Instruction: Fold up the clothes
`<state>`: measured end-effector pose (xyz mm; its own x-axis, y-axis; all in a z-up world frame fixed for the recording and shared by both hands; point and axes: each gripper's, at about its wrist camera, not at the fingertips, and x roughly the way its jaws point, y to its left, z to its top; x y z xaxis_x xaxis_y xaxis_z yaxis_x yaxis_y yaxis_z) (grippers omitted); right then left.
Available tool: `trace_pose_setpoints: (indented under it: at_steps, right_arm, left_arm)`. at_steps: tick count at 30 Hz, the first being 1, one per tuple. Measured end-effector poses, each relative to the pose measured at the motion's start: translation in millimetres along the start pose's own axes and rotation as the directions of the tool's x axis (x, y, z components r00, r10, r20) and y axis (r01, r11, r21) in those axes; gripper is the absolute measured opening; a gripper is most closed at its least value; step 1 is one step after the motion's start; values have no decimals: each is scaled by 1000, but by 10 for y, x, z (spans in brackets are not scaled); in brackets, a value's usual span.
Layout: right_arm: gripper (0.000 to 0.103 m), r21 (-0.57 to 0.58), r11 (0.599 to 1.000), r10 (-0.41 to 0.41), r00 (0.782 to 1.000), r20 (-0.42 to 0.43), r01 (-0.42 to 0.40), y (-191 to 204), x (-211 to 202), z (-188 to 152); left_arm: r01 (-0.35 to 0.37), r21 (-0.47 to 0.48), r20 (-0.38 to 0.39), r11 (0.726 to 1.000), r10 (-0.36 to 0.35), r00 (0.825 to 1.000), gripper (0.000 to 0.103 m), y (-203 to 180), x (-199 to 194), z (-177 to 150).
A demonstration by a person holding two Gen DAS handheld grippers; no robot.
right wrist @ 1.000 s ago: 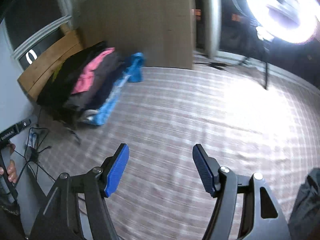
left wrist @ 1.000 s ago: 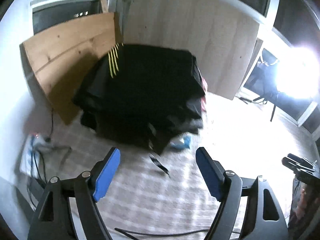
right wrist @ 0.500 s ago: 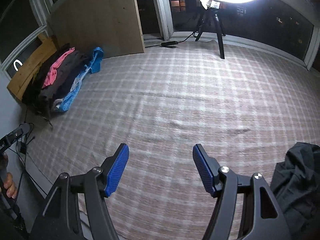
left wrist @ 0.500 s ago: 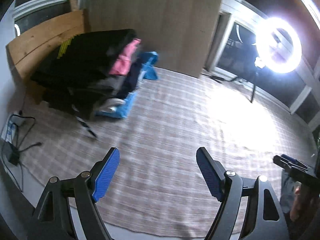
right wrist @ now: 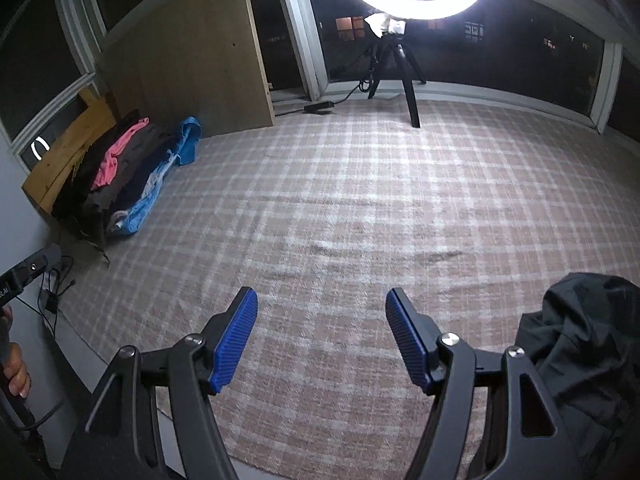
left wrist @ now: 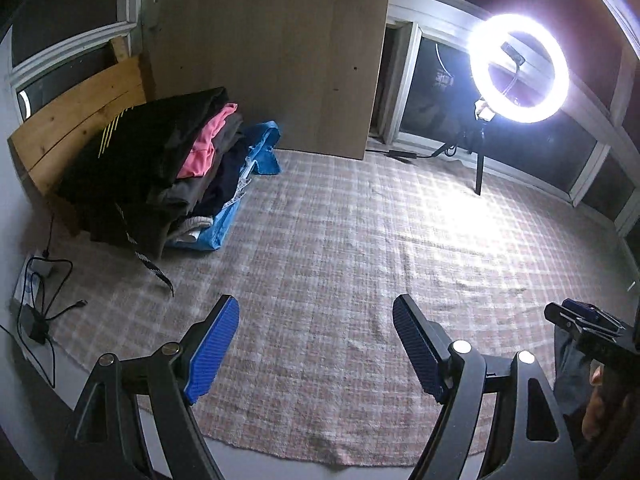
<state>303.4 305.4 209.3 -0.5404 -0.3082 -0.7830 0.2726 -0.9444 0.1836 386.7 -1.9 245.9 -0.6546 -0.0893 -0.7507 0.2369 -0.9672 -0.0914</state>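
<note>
Right wrist view: a crumpled dark grey garment (right wrist: 580, 344) of thin, slightly shiny cloth lies in a loose heap on the rug at the near right, just beside your right gripper (right wrist: 322, 340). Far to the left, a stack of clothes (right wrist: 120, 176) leans against a pale wooden board (right wrist: 66, 156): black and dark grey layers, one coral pink piece, and bright blue fabric at the bottom.

The rug (right wrist: 360, 200) is a soft, fuzzy plaid in faded pink and white, with a few shallow wrinkles across its middle.

Your right gripper has black arms and ribbed blue pads (right wrist: 234, 340). Its jaws stand wide apart over bare rug, with nothing between them and nothing touching.

In the left wrist view, your left gripper (left wrist: 316, 346) looks the same: ribbed blue pads spread wide, empty, above the rug. The clothes stack (left wrist: 160, 176) sits at its far left, with a black strap trailing onto the rug.

Farther out, a large flat brown panel (left wrist: 272, 76) leans against the far wall, and a glowing ring light (left wrist: 519, 68) stands on a black tripod before dark windows. Black cables (left wrist: 40, 304) lie on the floor at the left edge.
</note>
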Motion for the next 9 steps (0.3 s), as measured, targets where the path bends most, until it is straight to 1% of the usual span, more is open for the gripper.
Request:
trace_pose_setpoints:
  at_steps: [3,9]
  right_arm:
    - [66,1,1000,2,1000,-1,-2,10,-6,-27]
    - [66,-6,1000,4,1000,3,-4,46,-27,-52]
  left_arm:
    - [0,2,-2,1000,0,1000,77,4,-4,-10]
    - [-1,15,19,1000,1,1000,77,-3,-52,-25]
